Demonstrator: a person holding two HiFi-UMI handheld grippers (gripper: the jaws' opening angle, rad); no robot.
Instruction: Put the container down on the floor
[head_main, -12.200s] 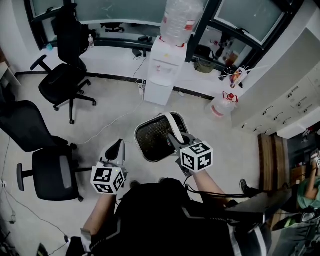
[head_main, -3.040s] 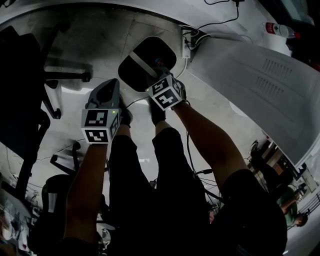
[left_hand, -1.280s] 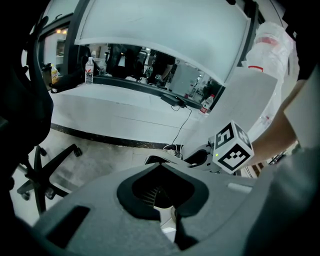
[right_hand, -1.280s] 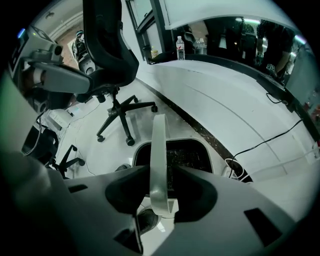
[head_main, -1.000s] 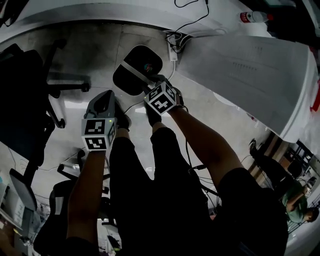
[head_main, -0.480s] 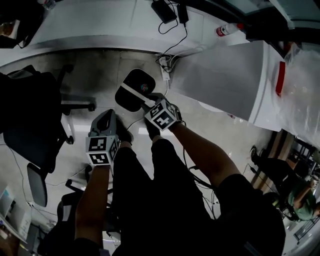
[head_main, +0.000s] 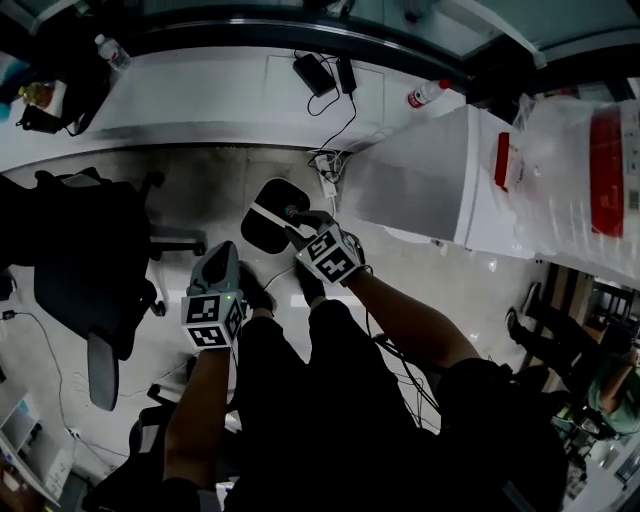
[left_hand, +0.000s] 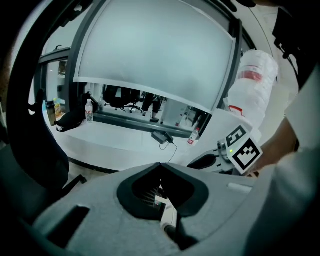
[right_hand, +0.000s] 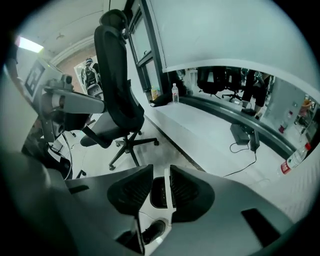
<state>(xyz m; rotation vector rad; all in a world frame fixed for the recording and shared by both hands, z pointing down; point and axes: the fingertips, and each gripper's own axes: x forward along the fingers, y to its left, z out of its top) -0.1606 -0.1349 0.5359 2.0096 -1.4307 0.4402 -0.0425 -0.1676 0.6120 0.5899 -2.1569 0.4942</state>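
The container (head_main: 270, 212) is a black bin with a white handle, standing on the floor by the white water dispenser. My right gripper (head_main: 297, 228) hangs above its near edge, apart from it. In the right gripper view the bin (right_hand: 157, 192) shows far below through the gap of the right gripper (right_hand: 161, 172). Its jaws have just been closing a little, and they are open with nothing between them. My left gripper (head_main: 222, 256) is to the left over bare floor. In its own view the left gripper (left_hand: 160, 167) has its jaw tips together and holds nothing.
A white water dispenser (head_main: 420, 185) with a big water jug (head_main: 590, 160) stands right of the bin. A power strip with cables (head_main: 325, 182) lies behind it. Black office chairs (head_main: 90, 260) stand to the left. My shoe (right_hand: 152, 231) is near the bin.
Both grippers have risen along with the head, and the floor looks farther off. The container has stayed on the floor. The right gripper's jaws no longer sit on its handle.
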